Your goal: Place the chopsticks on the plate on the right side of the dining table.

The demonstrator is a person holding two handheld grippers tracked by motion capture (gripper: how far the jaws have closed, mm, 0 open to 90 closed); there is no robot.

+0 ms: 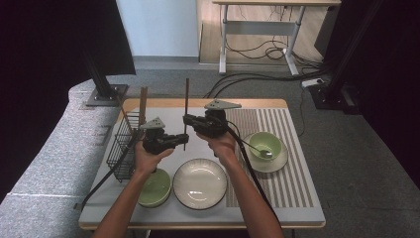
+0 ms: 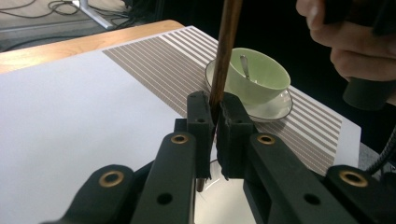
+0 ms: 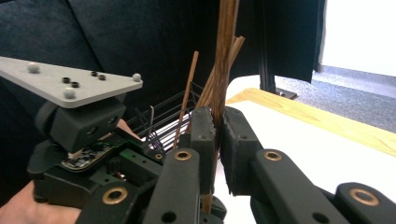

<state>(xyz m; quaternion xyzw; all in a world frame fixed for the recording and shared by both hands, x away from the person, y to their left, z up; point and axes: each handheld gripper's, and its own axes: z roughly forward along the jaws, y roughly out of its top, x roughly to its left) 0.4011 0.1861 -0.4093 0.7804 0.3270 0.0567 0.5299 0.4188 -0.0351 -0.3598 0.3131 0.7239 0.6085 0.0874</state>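
A long dark wooden chopstick point(image 1: 186, 99) stands upright above the white mat. Both grippers pinch it from opposite sides. My left gripper point(image 1: 184, 140) is shut on its lower part; in the left gripper view the chopstick point(image 2: 224, 51) rises out of the left gripper's point(image 2: 214, 121) closed jaws. My right gripper point(image 1: 187, 119) is shut on it slightly higher, and the right gripper view shows the chopstick point(image 3: 224, 46) clamped in the right gripper point(image 3: 215, 130). The left gripper's grey plate point(image 3: 70, 81) sits close at the left there.
A black wire basket point(image 1: 121, 144) holding more chopsticks point(image 1: 143, 104) stands at the table's left edge. A white plate point(image 1: 199, 182) and a green bowl point(image 1: 156, 187) lie near the front. A green cup point(image 1: 265, 144) with a spoon rests on a saucer on the striped mat point(image 1: 292, 183).
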